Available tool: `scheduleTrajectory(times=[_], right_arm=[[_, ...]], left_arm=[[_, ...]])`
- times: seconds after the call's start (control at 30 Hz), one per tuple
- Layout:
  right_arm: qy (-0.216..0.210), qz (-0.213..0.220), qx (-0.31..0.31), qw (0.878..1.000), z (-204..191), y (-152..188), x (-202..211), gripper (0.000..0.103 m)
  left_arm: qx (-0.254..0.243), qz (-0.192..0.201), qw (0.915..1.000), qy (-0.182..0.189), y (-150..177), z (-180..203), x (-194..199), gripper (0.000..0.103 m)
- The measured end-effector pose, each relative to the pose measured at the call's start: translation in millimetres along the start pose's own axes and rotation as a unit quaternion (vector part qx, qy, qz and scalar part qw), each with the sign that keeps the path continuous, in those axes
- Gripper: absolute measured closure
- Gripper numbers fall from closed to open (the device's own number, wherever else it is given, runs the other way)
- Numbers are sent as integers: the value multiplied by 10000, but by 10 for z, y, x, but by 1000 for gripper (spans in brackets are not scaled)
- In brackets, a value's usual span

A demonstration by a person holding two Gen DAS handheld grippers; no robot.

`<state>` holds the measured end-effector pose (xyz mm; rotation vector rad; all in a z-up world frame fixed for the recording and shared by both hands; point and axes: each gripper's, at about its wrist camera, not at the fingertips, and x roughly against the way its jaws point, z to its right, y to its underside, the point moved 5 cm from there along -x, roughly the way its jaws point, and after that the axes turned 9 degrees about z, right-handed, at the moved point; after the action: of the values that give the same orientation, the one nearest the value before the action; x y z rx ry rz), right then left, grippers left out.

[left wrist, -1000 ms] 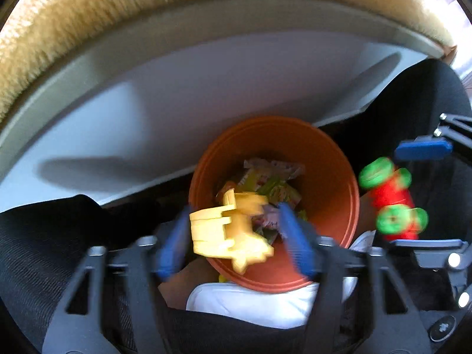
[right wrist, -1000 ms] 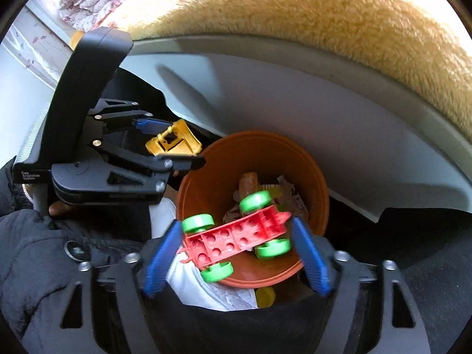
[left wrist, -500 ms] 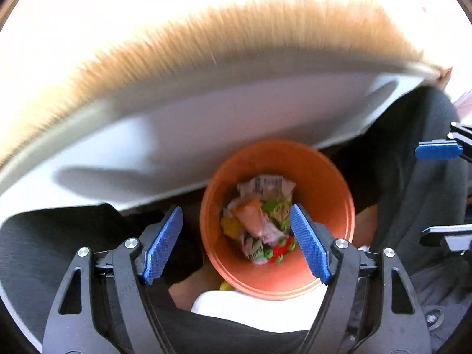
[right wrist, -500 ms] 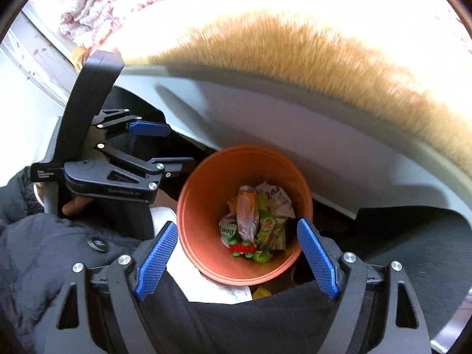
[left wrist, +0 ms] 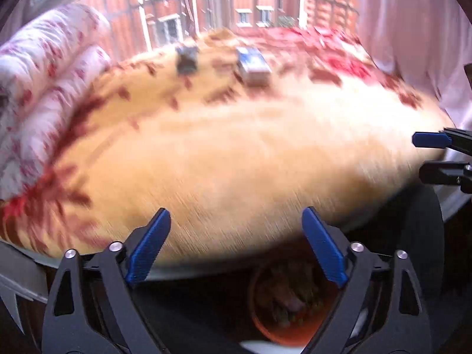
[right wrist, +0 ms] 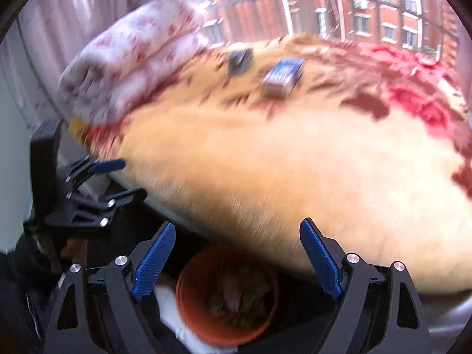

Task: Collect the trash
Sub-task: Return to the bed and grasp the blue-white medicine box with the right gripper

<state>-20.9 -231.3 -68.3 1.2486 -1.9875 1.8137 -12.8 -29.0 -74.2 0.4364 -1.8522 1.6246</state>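
Both the left gripper and right gripper gape empty above the round orange plastic bin. Motion blur risks misjudging the small blue-and-white box on the fluffy yellow blanket.

The bucket sits low between the left tongs, with trash inside it. Ahead of the tongs spreads the bed. Far across it lie a small box and, left of that, a dark item. A folded quilt lies at the far left. The right tongs sit off to the right.
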Motion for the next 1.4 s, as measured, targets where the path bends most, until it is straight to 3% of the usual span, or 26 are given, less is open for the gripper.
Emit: scheduleTrajectory(times=[0.17,0.5,0.83,1.1,1.4], right_arm=[[432,515,-33,9977,193,-530,-191,14],[738,755,-353,9938,367,-1162,-889,11],[999,569,-608,9915,478,-1467,-1646,10],[1164,421,-787,9892,522,-1668,-2179,10],[1471,99,-1170,9821,719,-1748,-2704,10]], left_arm=[[194,325,9990,-244,-428,-226,-215,13],[546,264,9967,-532,-767,-604,-798,13],[697,250,9961,-469,-948,-784,-1224,13],[1010,323,9935,-423,-919,-903,-1298,13],[999,348,9938,-339,-898,-888,-1331,13]])
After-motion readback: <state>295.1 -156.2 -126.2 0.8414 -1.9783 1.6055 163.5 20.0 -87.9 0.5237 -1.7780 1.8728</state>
